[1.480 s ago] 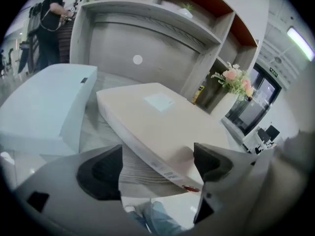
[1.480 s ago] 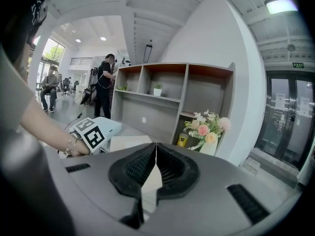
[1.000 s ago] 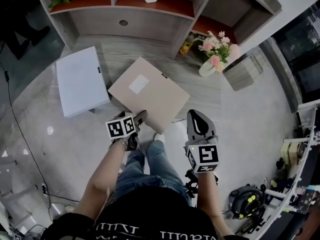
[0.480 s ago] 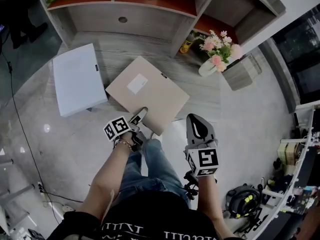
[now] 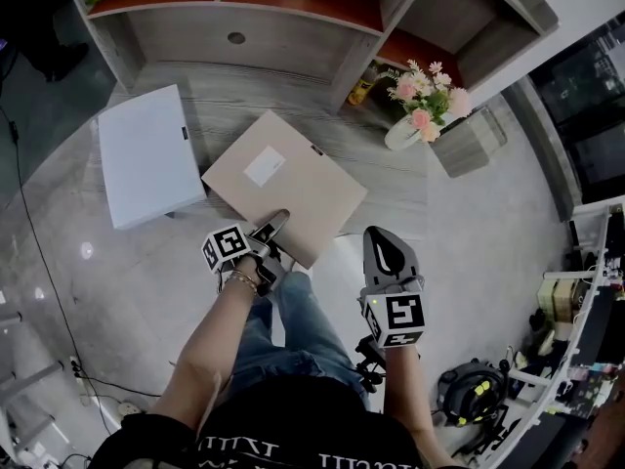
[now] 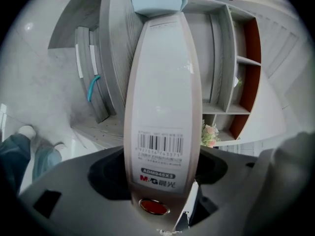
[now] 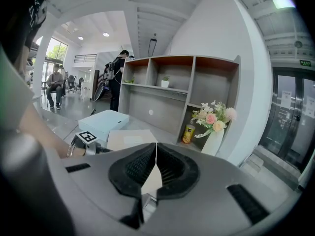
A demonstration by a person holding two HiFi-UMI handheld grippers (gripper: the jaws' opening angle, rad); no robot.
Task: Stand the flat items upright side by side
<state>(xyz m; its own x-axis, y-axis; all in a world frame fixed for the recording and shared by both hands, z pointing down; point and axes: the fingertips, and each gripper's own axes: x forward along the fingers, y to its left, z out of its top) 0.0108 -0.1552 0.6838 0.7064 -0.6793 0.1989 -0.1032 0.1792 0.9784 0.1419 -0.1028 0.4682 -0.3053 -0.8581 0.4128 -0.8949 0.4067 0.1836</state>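
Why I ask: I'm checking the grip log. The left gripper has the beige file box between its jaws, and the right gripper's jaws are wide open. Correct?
No. The jaws of the right gripper are shut together, empty; the right gripper view shows it. The left gripper does have the beige file box between its jaws, which have just been closing.

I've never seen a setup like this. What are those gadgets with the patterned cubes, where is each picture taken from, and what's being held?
A person holds a hand-operated gripper in each hand. The head view looks down from a camera on their head. The other two views come from cameras on the grippers. On the grey platform a beige box and a white box lie flat, before a shelf unit. The jaws of the left gripper have just been closing and clamp the beige box's near edge. The right gripper has its jaws together, holding nothing.
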